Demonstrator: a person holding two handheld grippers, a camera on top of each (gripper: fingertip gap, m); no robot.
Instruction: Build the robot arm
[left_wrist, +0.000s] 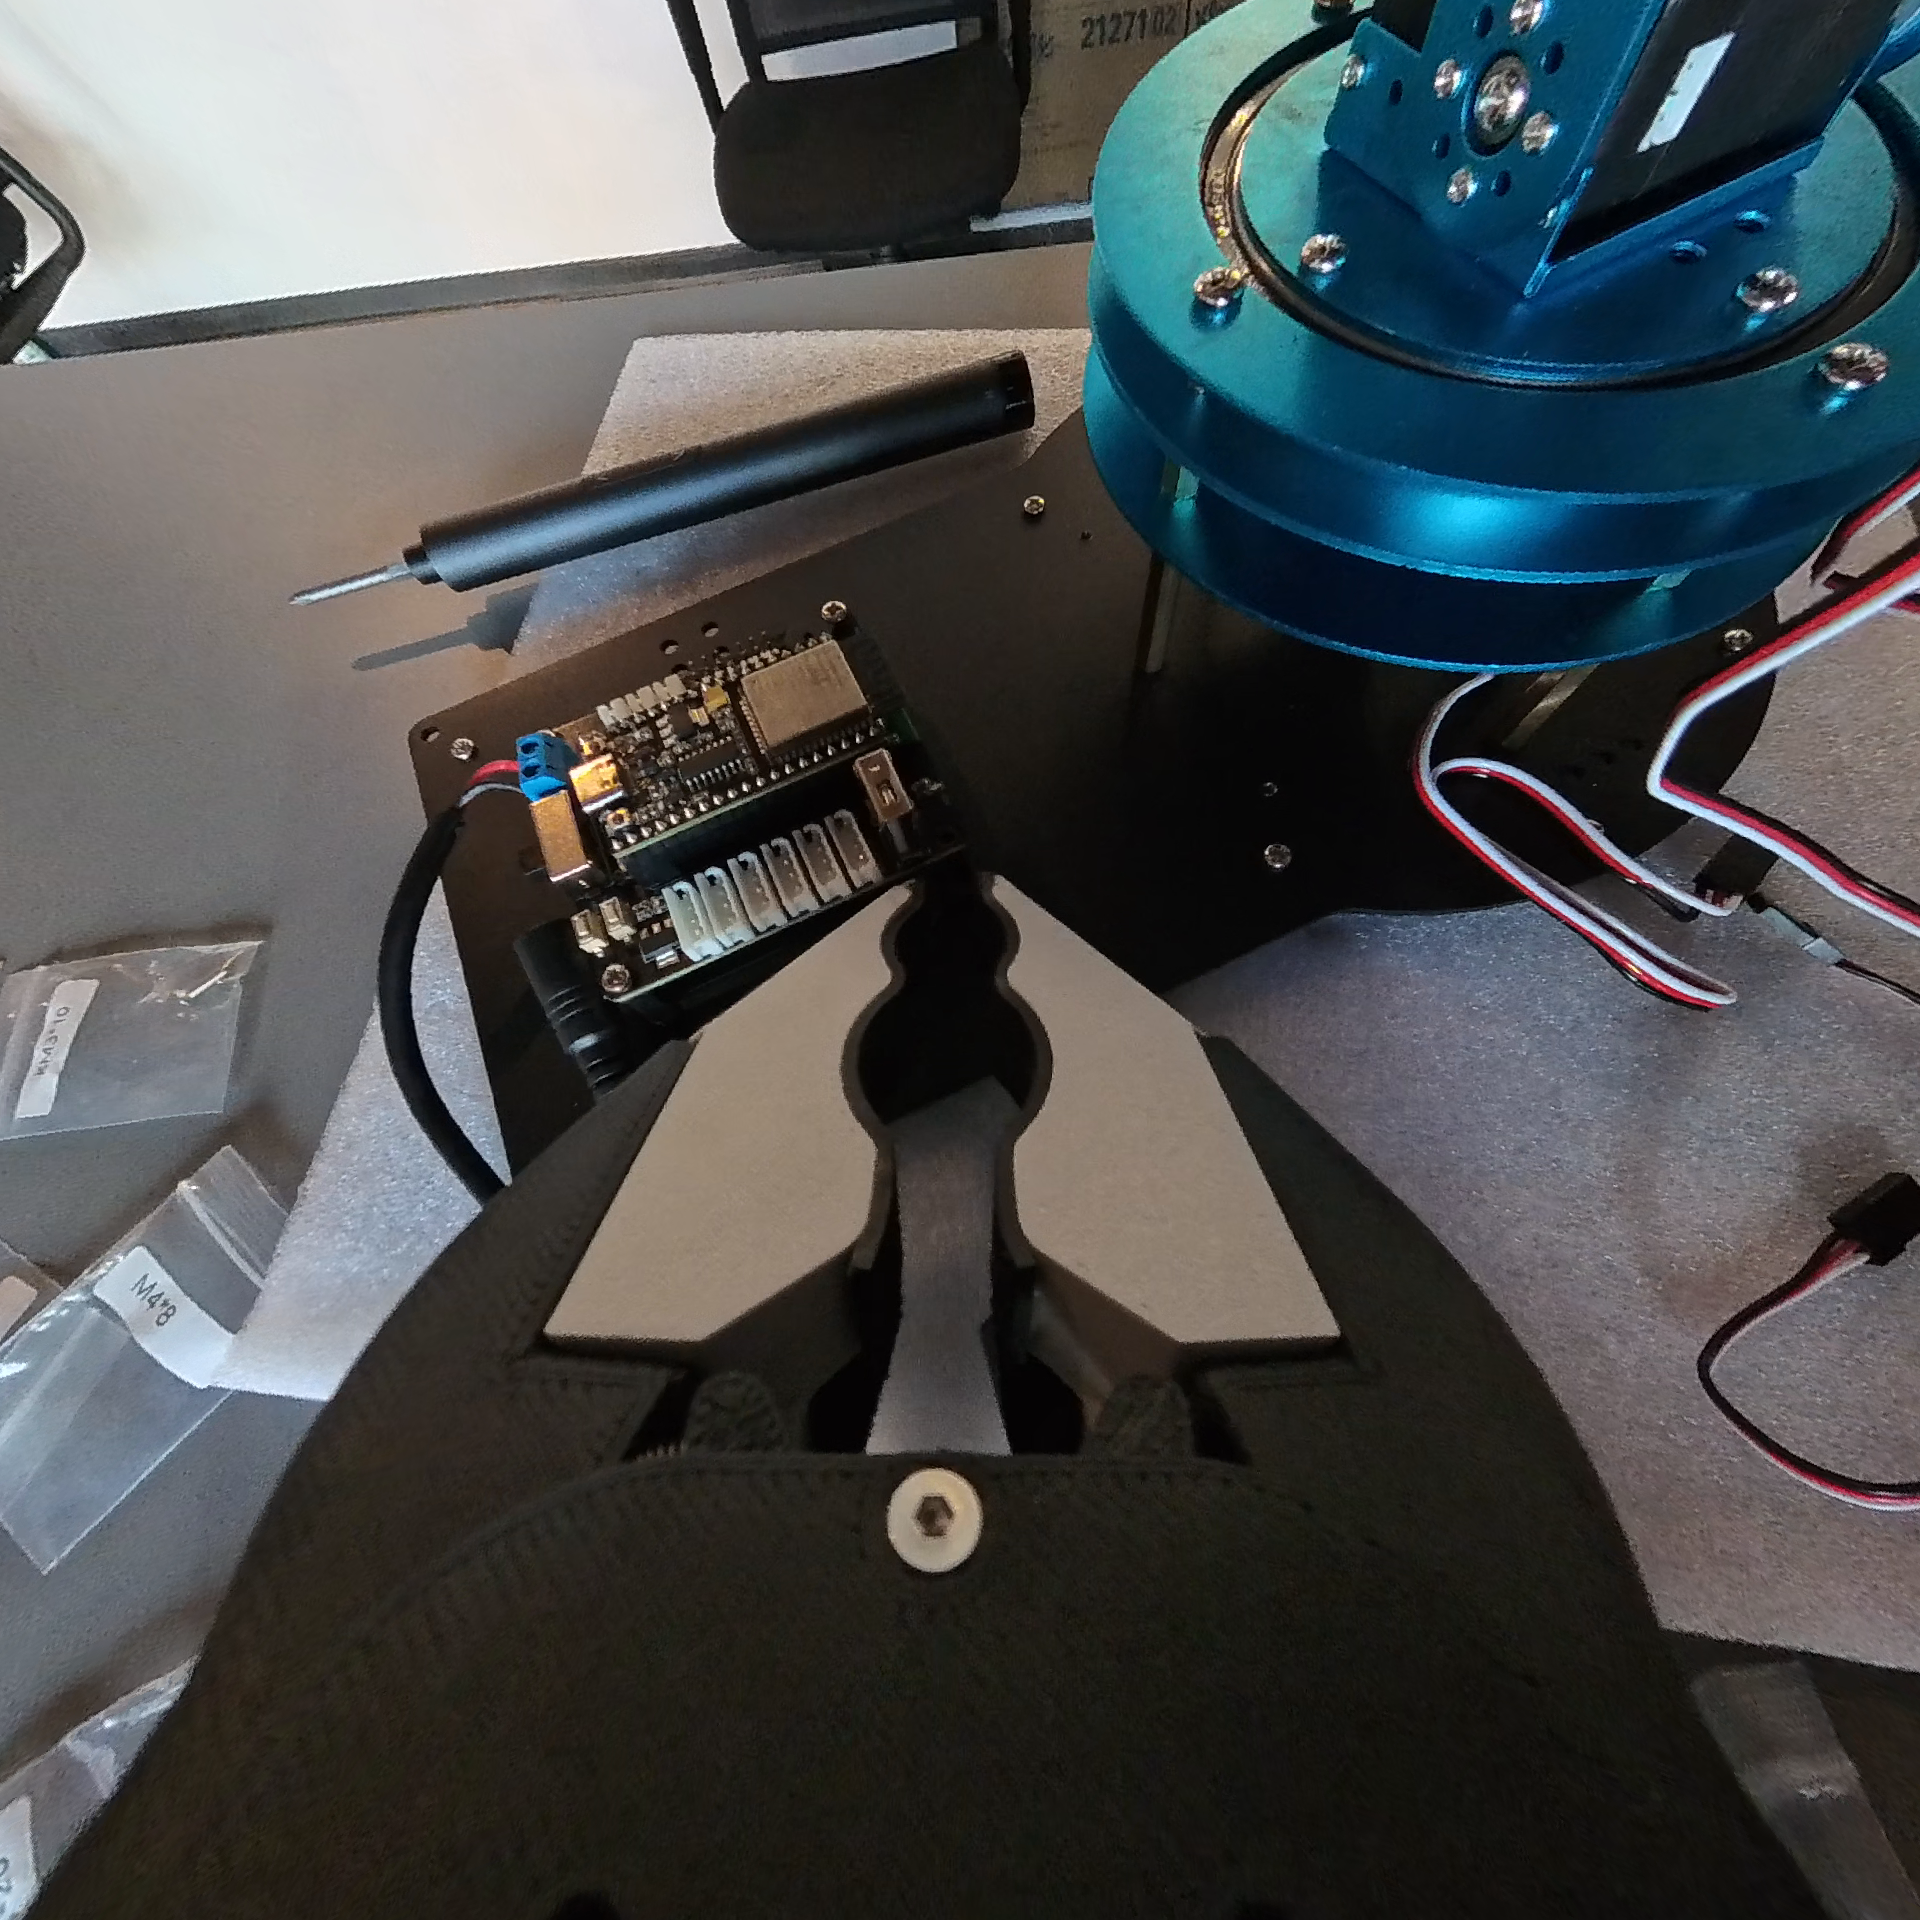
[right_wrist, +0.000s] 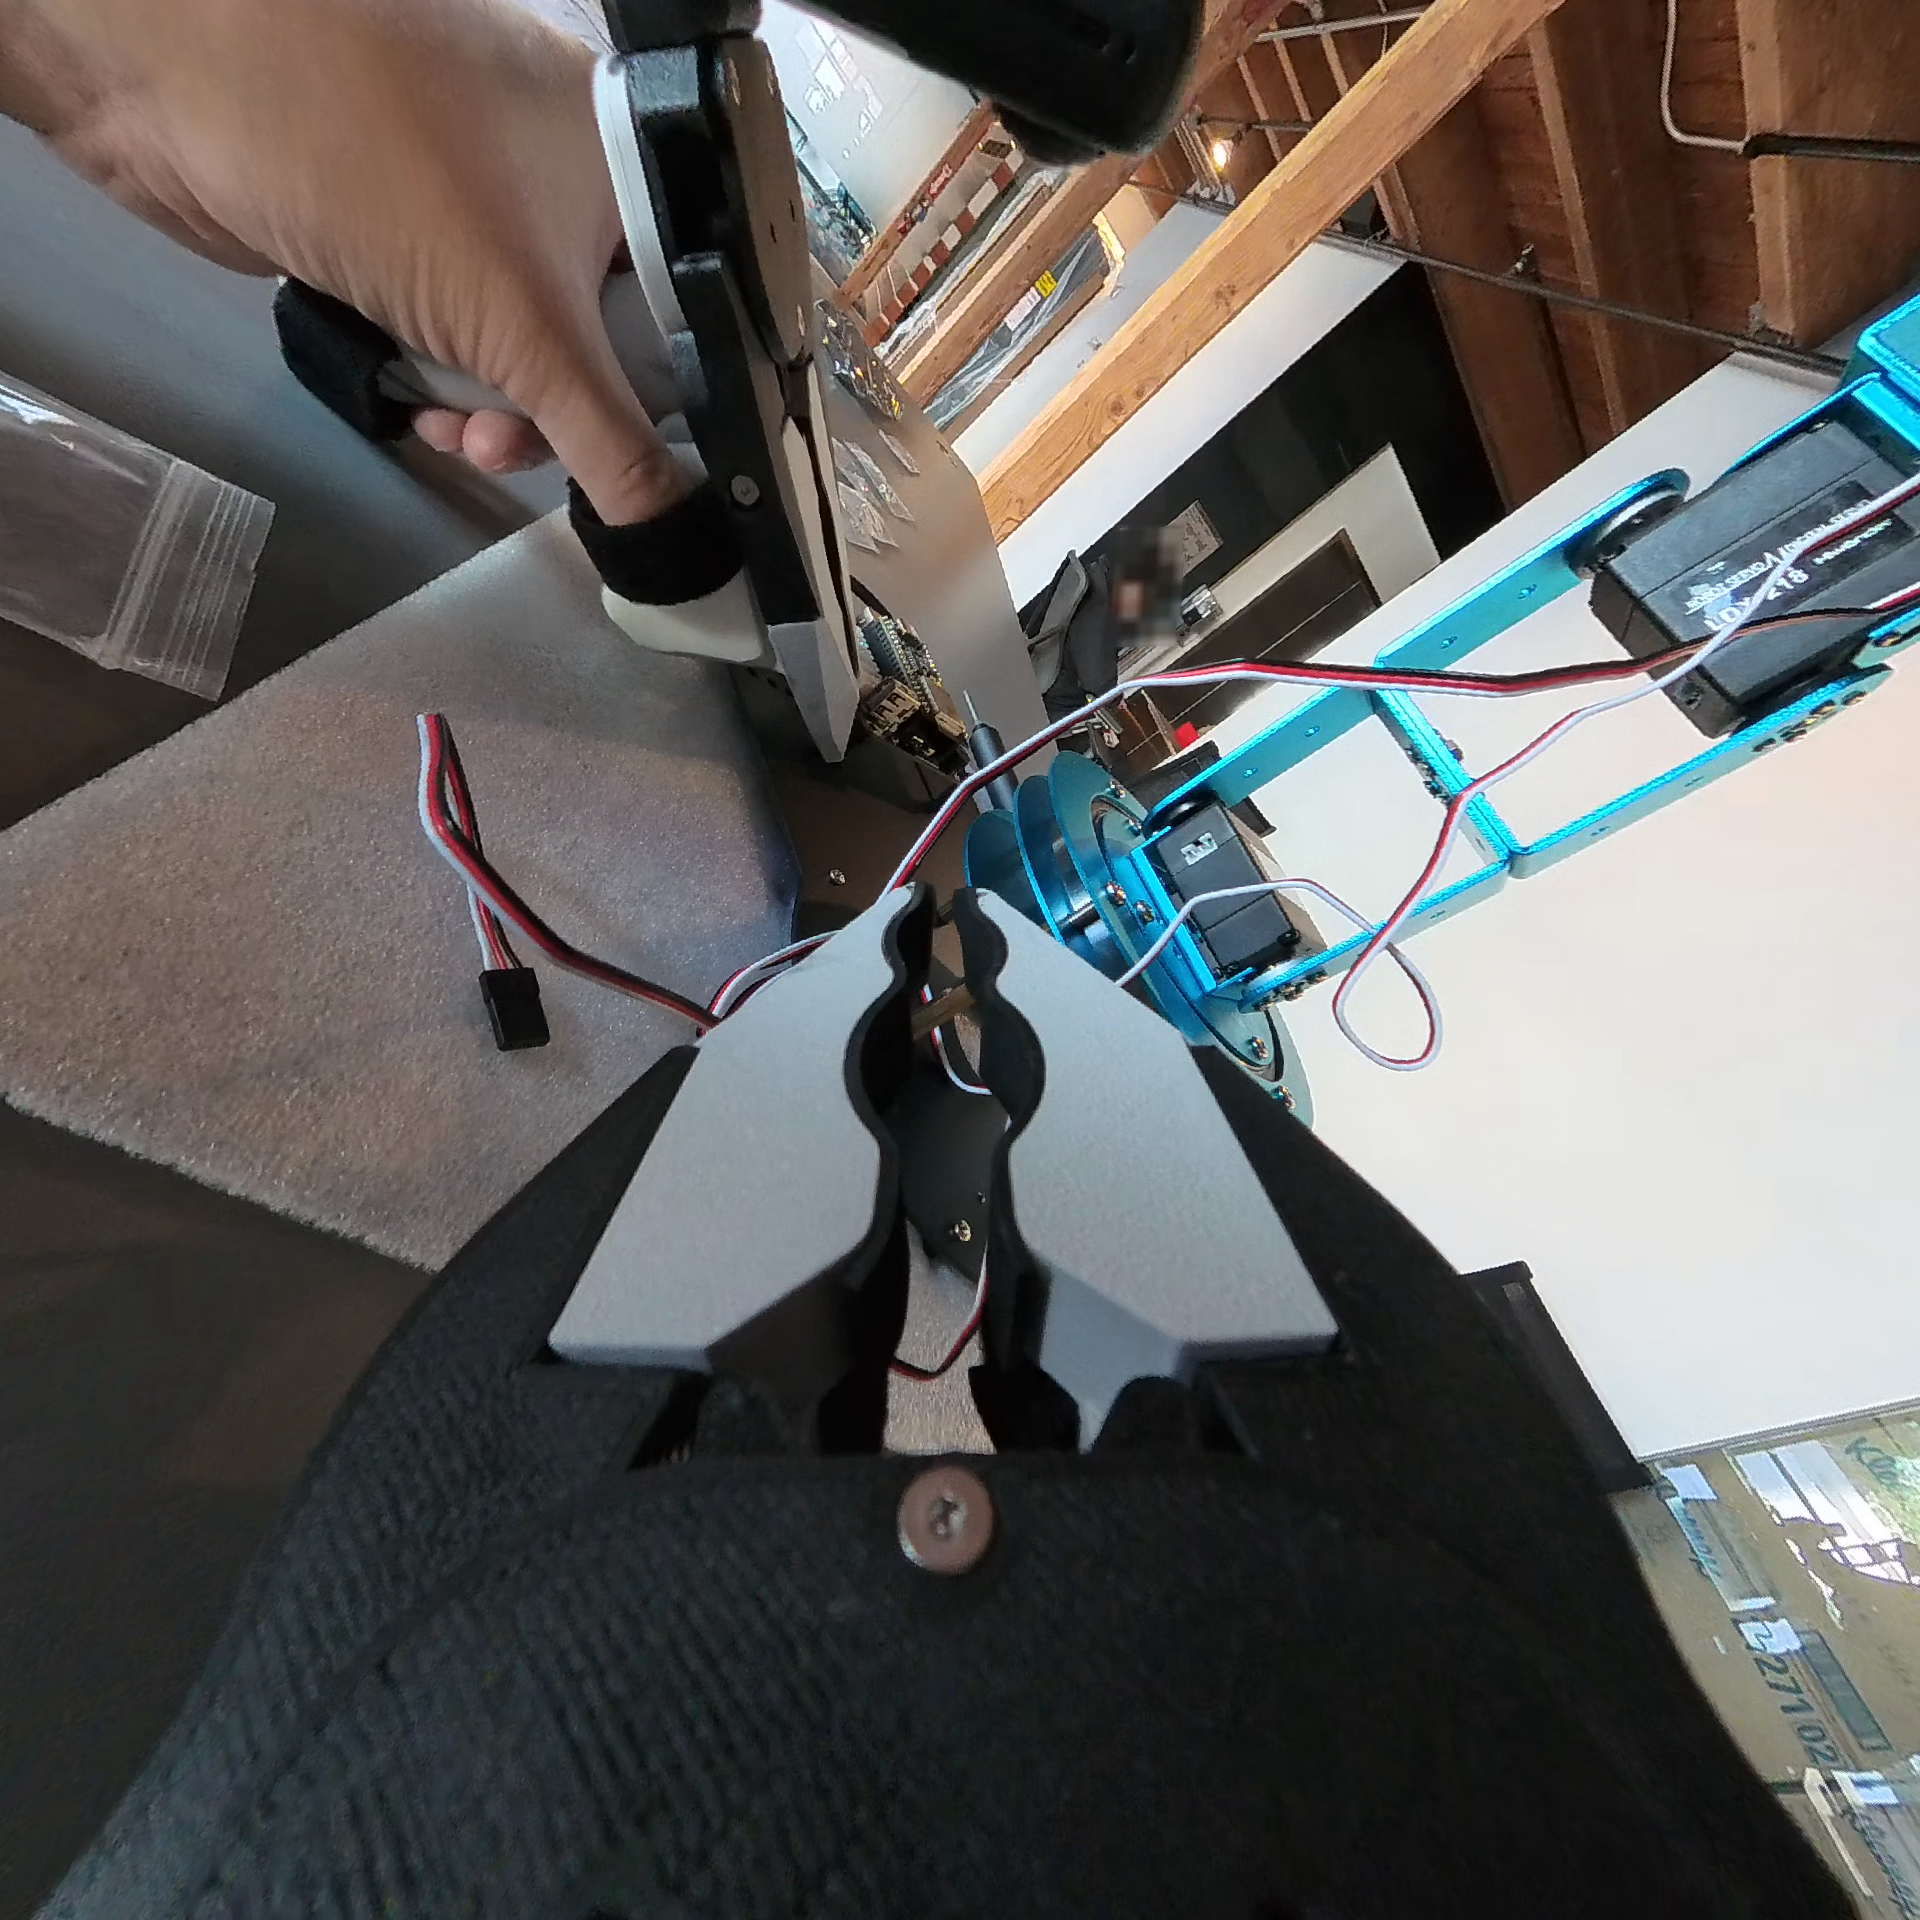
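Note:
My left gripper (left_wrist: 951, 885) is shut and empty. It hovers over the black base plate (left_wrist: 1049, 665), with its tips just right of the circuit board (left_wrist: 727, 800) and its row of white sockets. A blue turntable (left_wrist: 1475, 447) with a servo bracket stands on the plate beyond. My right gripper (right_wrist: 942, 902) is closed to a thin slit beside the turntable (right_wrist: 1081, 904). A red-white-black servo cable (right_wrist: 1039, 727) from the blue arm (right_wrist: 1558, 665) runs into its tips, and more cable shows under its jaws. The left gripper (right_wrist: 831, 743), held by a hand (right_wrist: 416, 229), shows at upper left.
A black electric screwdriver (left_wrist: 707, 488) lies on the foam mat (left_wrist: 1507, 1143) behind the board. Several clear bags of screws (left_wrist: 125, 1039) lie at the left. Loose servo cables (left_wrist: 1579, 904) with a black plug (left_wrist: 1881, 1216) trail at the right. A chair (left_wrist: 862, 135) stands past the table edge. My right tips are about 25 centimeters from the black electric screwdriver (left_wrist: 707, 488), my left tips only 12 centimeters.

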